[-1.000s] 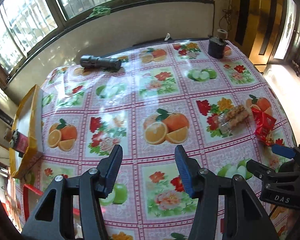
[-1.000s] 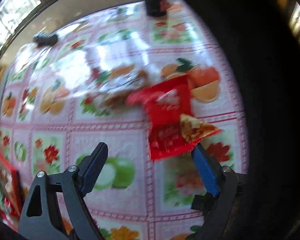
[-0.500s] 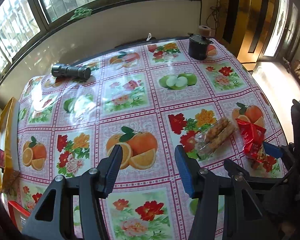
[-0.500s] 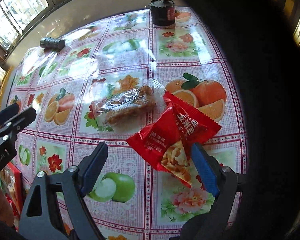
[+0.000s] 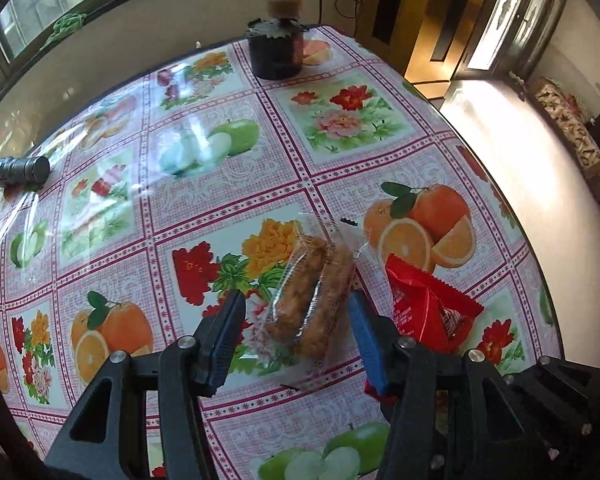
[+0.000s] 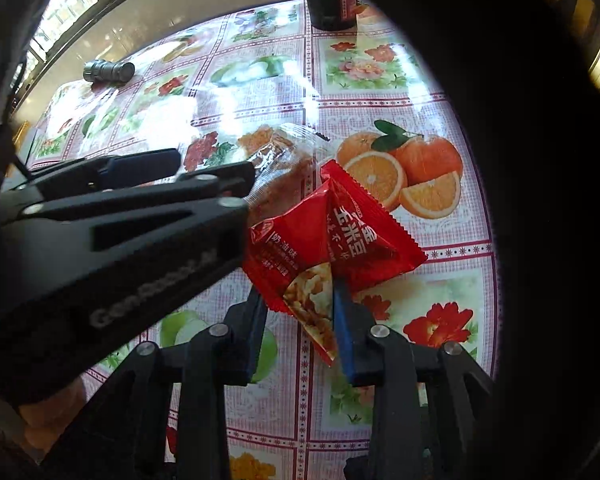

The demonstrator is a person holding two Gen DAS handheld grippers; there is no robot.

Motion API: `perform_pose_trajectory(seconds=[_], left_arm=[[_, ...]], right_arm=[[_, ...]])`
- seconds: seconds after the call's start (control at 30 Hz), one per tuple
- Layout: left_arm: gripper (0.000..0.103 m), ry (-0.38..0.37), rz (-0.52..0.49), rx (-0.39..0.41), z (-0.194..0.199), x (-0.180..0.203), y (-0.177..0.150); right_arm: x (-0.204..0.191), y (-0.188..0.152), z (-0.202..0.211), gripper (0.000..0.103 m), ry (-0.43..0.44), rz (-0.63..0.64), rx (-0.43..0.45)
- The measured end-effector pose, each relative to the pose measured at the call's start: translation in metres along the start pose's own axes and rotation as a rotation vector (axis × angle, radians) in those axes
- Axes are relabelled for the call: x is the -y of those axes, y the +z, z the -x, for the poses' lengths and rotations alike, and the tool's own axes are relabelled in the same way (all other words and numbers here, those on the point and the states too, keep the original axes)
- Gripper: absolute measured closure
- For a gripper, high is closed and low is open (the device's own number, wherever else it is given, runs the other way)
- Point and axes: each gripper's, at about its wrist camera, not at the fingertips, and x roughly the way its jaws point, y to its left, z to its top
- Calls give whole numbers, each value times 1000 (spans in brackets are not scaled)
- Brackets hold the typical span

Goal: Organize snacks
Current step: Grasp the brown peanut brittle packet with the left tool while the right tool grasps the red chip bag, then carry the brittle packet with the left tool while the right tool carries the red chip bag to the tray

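Observation:
A clear packet of brown biscuits (image 5: pixel 312 296) lies on the fruit-print tablecloth (image 5: pixel 228 184). My left gripper (image 5: pixel 296 320) is open, its jaws either side of the packet's near end; the gripper also shows in the right wrist view (image 6: pixel 204 168). A red snack packet (image 6: pixel 328 236) lies just right of the biscuits (image 6: pixel 284 168). My right gripper (image 6: pixel 300 312) has narrowed around the red packet's near corner, which sits between the jaws. The red packet also shows in the left wrist view (image 5: pixel 424 304).
A dark jar (image 5: pixel 276 52) with a cork lid stands at the far table edge. A black flashlight (image 5: pixel 20 170) lies at the far left. The table's right edge (image 5: pixel 512 208) drops to the floor close beside the red packet.
Both grippers moved forward and right to the snacks. The left now straddles the biscuit packet. The right has closed in from wide open onto the red packet's corner.

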Motion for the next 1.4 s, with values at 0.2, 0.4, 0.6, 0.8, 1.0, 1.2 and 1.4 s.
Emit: perform_pose_trajectory(seconds=[0.2,0.4,0.6,0.8,1.0,1.2,1.4], left_arm=[[68,53,-14,11,-10,-3,-1],[69,94,-2,45,-2,-24,-15],[69,111,65,15,18,-58,-52],[69,67,135,-18,51,-71,-132],[69,-21,199,-25,80,-66,-217],[69,-35,190,-38,105,-58,-282],[69,3,124,17,127,-49,-313]], right_arm=[[7,-3,1,70,25,5,4],[2,-7,3,70,24,18,40],[-28,-24,3,70,34,70,51],[-60,-75,16,70,40,123,72],[-83,-159,41,71,40,168,108],[-92,-236,63,71,62,180,165],[-100,-274,72,71,77,164,195]])
